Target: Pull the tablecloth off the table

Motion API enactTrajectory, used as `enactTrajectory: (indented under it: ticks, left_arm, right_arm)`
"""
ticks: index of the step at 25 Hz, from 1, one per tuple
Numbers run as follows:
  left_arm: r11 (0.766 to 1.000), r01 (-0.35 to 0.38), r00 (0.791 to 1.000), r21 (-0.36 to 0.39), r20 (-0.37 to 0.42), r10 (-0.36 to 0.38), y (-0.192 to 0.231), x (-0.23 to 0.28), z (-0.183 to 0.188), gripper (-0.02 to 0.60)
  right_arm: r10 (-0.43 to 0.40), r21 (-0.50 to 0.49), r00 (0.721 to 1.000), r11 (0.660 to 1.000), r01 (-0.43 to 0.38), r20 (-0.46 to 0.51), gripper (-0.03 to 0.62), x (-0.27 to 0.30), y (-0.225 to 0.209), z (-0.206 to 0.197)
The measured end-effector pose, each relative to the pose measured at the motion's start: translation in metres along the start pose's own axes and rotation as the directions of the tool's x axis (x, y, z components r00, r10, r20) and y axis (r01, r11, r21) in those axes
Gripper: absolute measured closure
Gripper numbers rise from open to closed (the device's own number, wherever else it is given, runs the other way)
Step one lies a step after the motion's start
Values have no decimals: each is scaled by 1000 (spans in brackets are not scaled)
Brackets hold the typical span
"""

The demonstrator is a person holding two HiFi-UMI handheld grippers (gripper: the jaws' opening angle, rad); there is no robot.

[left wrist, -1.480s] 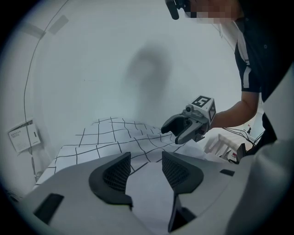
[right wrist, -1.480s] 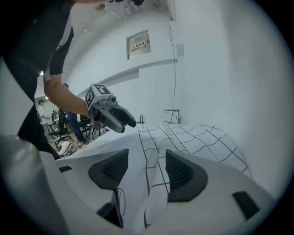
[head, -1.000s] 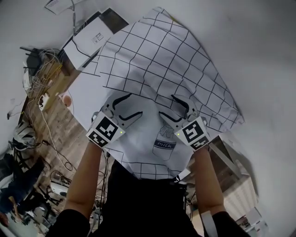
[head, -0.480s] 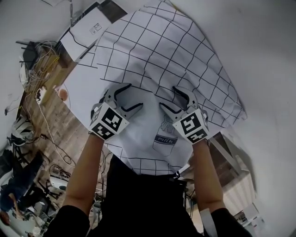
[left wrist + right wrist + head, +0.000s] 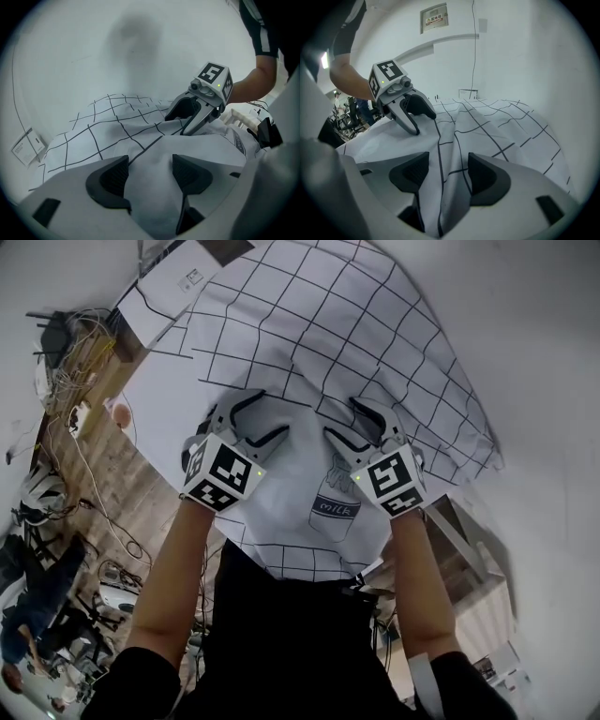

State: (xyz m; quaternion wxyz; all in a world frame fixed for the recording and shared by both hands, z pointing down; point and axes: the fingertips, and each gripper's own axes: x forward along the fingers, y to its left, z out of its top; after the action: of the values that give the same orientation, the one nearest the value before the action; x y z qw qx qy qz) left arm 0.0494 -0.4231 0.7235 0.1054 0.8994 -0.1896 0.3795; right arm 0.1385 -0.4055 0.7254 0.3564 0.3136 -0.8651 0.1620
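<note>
A white tablecloth [image 5: 356,324] with a black grid and a milk carton print [image 5: 336,507] lies rumpled over the table [image 5: 150,404]; its near edge hangs against my body. My left gripper [image 5: 255,424] is shut on a raised fold of the cloth, and my right gripper [image 5: 354,427] is shut on another fold beside it. In the left gripper view, plain white cloth [image 5: 108,126] fills the gap between the jaws of the left gripper [image 5: 150,176]. In the right gripper view, a gridded ridge of cloth [image 5: 501,126] runs up between the jaws of the right gripper [image 5: 447,176].
A white box [image 5: 178,282] sits at the table's far left corner. Tangled cables [image 5: 66,371] and clutter lie on the wooden floor [image 5: 103,484] to the left. A white wall stands behind and right of the table.
Both grippers have shifted slightly away from my body, still gripping their folds. The cloth's near edge has ridden up a little.
</note>
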Motion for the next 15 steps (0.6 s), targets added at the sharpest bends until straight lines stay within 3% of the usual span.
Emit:
enactTrajectory:
  ticks: [1, 4, 5, 9, 15]
  left_arm:
    - [1000, -3, 1000, -2, 0, 3, 0, 0, 1, 278]
    - [1000, -5, 1000, -1, -5, 5, -1, 0, 0, 329]
    - [1000, -5, 1000, 3, -7, 5, -2, 0, 1, 344]
    - [1000, -3, 1000, 20, -23, 4, -7, 2, 3, 418]
    - [999, 33, 999, -28, -35, -34, -9, 5, 6, 540]
  right_arm:
    - [4, 3, 1000, 1000, -4, -3, 328, 0, 0, 0]
    - [21, 9, 1000, 1000, -21, -13, 492, -1, 9, -2]
    - [21, 8, 1000, 1000, -21, -12, 521, -1, 12, -2]
    - [4, -3, 1000, 1000, -4, -5, 560, -1, 15, -2]
    - [36, 41, 999, 999, -35, -22, 569, -1, 20, -3]
